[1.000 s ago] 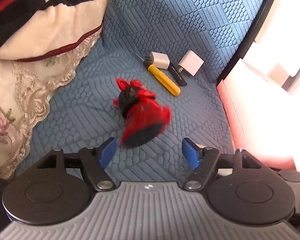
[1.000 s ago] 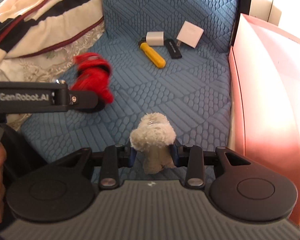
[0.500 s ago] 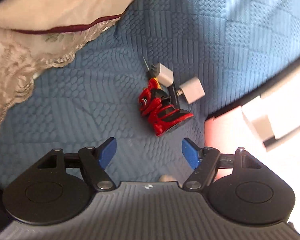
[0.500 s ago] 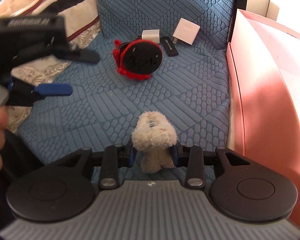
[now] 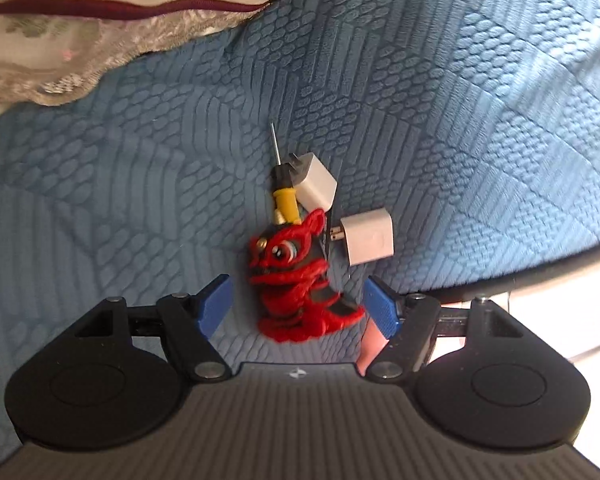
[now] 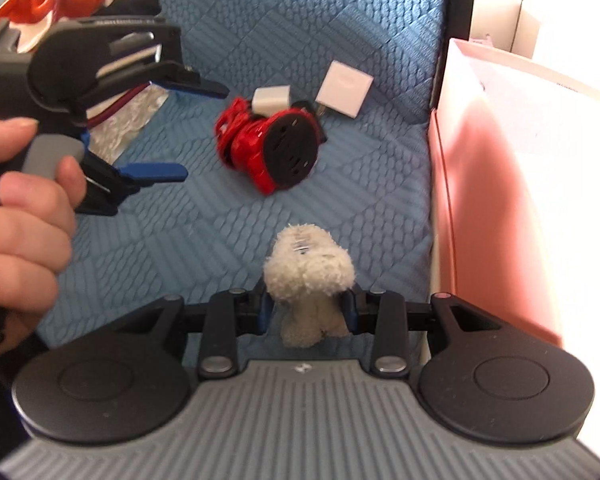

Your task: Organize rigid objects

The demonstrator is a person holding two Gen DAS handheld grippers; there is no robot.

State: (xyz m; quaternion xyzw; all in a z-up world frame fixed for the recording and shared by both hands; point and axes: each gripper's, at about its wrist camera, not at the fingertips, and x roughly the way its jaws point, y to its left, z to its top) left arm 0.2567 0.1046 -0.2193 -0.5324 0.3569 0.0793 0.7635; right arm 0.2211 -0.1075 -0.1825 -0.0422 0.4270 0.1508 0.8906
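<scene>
Between the fingers of the right gripper point(image 6: 305, 306) sits a cream fluffy plush toy point(image 6: 308, 276), pinched at its lower body with the woolly head sticking out past the fingertips. Ahead of those fingers, on the blue quilted cover point(image 6: 300, 32), a red lion figure point(image 6: 272, 150) lies tipped over with its round black base facing the right wrist camera. Just beyond it rest a small white charger point(image 6: 271, 99) and a larger white charger point(image 6: 344, 88), and to the right of the fingers stands a pink box point(image 6: 495, 200).

The left gripper point(image 5: 298, 306) has its fingers spread wide and holds nothing; the red lion figure point(image 5: 296, 276) lies on the cover just ahead of and between their blue pads point(image 5: 216, 304). Past the figure, a yellow-handled screwdriver point(image 5: 284, 196) shows from under its head, touching the small white charger point(image 5: 315, 184), with the larger white charger point(image 5: 367, 236) just to the right. A lace-edged cloth point(image 5: 80, 52) covers the far left of that view.
</scene>
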